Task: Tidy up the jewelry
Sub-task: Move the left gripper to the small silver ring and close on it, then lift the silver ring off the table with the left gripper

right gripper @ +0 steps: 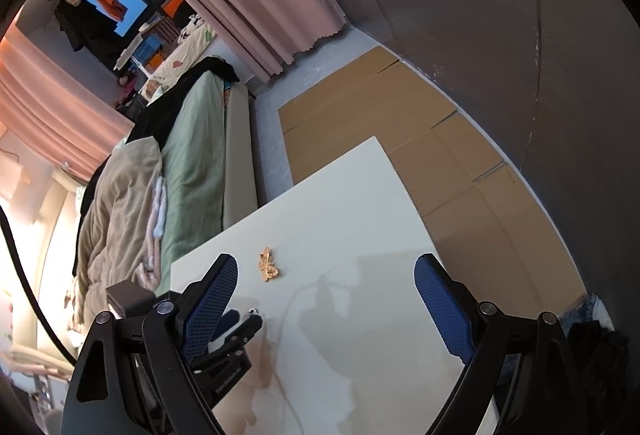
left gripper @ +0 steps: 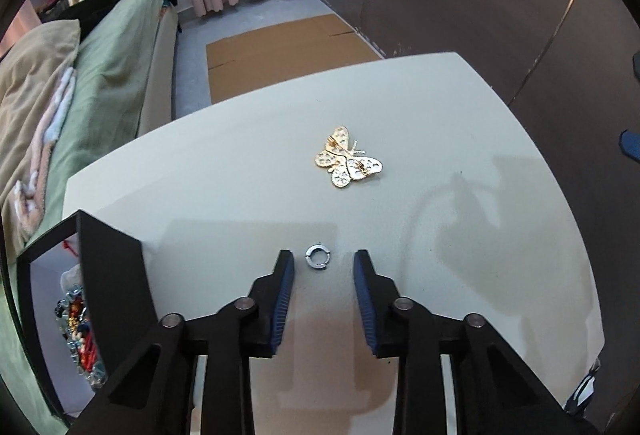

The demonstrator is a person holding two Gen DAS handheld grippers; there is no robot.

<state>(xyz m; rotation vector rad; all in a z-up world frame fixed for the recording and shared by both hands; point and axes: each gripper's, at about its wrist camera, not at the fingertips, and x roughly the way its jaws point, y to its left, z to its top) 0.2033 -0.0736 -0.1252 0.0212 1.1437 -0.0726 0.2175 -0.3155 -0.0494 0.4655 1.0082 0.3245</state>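
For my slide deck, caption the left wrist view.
Left gripper open around a silver ring, gold butterfly brooch beyond.

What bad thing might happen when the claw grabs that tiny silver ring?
The silver ring lies flat on the smooth table, just past the left gripper tips, so the pads might pinch air or flick it away. If it skids, it may knock the gold butterfly brooch or roll off the edge.

No legible text, labels, numbers — none readable
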